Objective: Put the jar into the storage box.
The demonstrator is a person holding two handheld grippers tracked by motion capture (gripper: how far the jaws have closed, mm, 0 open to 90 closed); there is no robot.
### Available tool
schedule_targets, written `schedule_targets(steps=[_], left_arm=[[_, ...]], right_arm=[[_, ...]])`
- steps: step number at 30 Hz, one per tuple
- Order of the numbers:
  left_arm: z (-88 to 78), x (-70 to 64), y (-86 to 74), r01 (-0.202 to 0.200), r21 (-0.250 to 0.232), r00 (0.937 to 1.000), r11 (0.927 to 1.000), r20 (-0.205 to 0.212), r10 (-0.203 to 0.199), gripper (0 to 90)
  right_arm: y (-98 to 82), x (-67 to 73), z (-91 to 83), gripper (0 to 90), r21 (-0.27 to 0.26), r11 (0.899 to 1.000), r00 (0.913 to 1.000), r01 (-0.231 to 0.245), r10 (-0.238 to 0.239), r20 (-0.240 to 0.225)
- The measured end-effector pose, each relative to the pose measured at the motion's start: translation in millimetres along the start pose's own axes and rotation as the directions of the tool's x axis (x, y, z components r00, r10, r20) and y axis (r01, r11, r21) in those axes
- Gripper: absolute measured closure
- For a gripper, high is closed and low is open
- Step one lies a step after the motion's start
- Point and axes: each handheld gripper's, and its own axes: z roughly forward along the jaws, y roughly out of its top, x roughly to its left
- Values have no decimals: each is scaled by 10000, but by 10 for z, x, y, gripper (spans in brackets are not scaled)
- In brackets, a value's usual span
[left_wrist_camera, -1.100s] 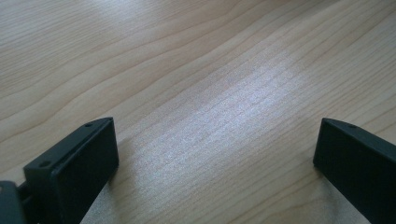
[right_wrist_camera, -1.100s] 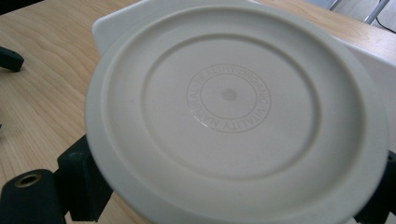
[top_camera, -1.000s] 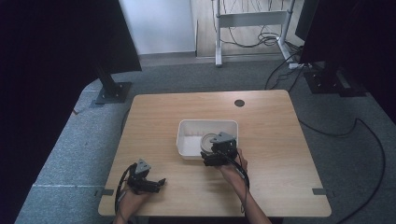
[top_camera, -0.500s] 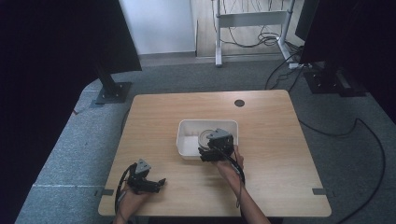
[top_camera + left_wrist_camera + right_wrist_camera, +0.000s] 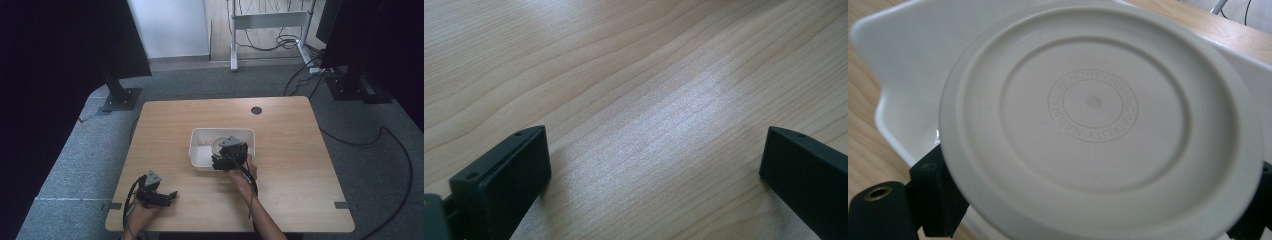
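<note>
A pale round plate (image 5: 1098, 115) is seen from its underside, with raised rings and a stamped circle of text. My right gripper (image 5: 1095, 210) is shut on it, one black jaw at each side of the rim. Behind the plate lies a white rectangular bin (image 5: 903, 60). In the high view the right gripper (image 5: 229, 155) hangs over the front edge of the bin (image 5: 200, 150), near the table's middle. My left gripper (image 5: 167, 196) rests near the front left of the table. Its jaws (image 5: 654, 170) stand wide open over bare wood.
The light wooden table (image 5: 290, 150) has a round cable hole (image 5: 256, 110) at the back. Dark monitor stands (image 5: 120, 95) and cables lie on the grey carpet beyond it. A desk frame (image 5: 270, 20) stands farther back.
My right gripper has shifted slightly left and away from the person, carrying the plate further over the bin. The left gripper has stayed put.
</note>
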Motion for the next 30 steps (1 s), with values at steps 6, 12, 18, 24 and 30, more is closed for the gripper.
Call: schedule_targets(steps=[6,12,18,24,30], left_arm=[[-1,1,1,-18,19,10000,10000,-1,18,0],[-1,0,1,-6,19,10000,10000,3,6,0],[-1,1,1,-18,18,10000,10000,1,18,0],[-1,1,1,-19,17,10000,10000,0,19,0],[-1,1,1,-20,19,10000,10000,0,20,0]], right_arm=[[-38,-5,91,92,125,9998,9999,-147,146,71],[-80,-7,172,93,326,9993,9998,-175,172,110],[-99,-13,211,92,424,9985,9994,-343,339,108],[-107,-62,219,92,461,9956,9966,-813,818,-74],[-104,-73,220,91,485,9957,9968,-789,795,-112]])
